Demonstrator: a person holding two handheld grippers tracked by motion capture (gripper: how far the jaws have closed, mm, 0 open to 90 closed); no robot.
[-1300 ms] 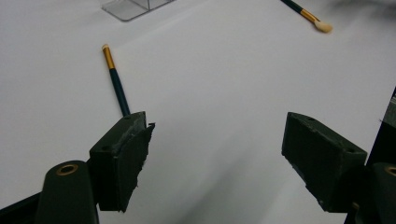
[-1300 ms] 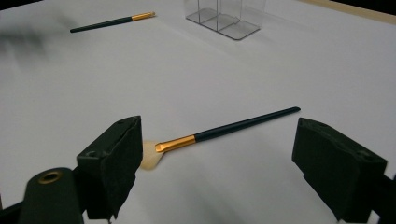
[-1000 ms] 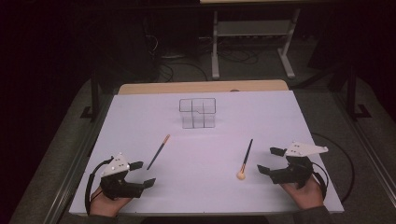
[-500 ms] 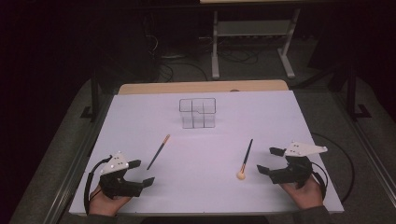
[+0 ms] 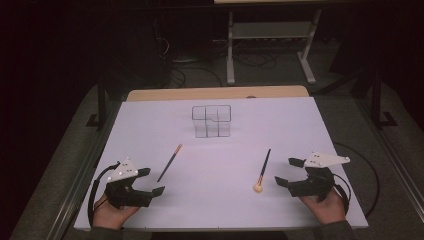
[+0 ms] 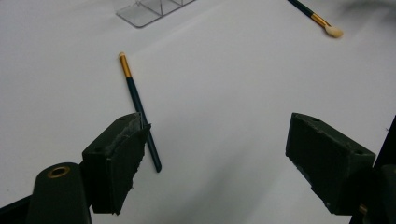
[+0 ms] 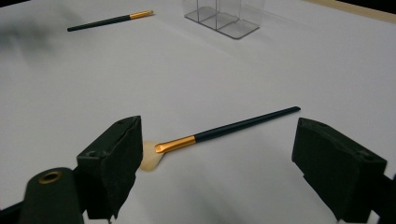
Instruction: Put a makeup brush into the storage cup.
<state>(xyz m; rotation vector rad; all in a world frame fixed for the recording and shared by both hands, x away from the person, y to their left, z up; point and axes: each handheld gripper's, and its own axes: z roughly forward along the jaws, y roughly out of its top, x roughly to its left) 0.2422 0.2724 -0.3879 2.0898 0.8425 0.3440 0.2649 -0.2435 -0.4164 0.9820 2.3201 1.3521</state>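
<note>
While both brushes lie flat on the white table point(image 5: 310, 130), we judge the work hardly begun — nothing stands in the clear divided organizer point(image 5: 211, 120) at the far middle of the sheet, and neither brush is lifted. What seems left is nearly all of it: grasp each brush, carry it back and drop it into a compartment.

Our left gripper point(image 5: 152, 181) rests low at the near left corner, its jaws wide apart and holding nothing. The thin gold-tipped brush point(image 5: 170, 162) lies just ahead of it, slanting away toward the organizer; in the left gripper view its dark handle end point(image 6: 150, 148) runs right beside the left-hand jaw, though we cannot tell whether it touches the pad.

Our right gripper point(image 5: 289, 172) sits at the near right, jaws likewise spread wide and empty. The cream-headed brush point(image 5: 262, 171) lies just to its left, head toward us and handle pointing away. In the right gripper view the fluffy head point(image 7: 150, 157) is next to the left-hand jaw and the handle crosses the gap between the jaws — so we judge the right side closer to a grasp, if the jaws come down around the handle.
</note>
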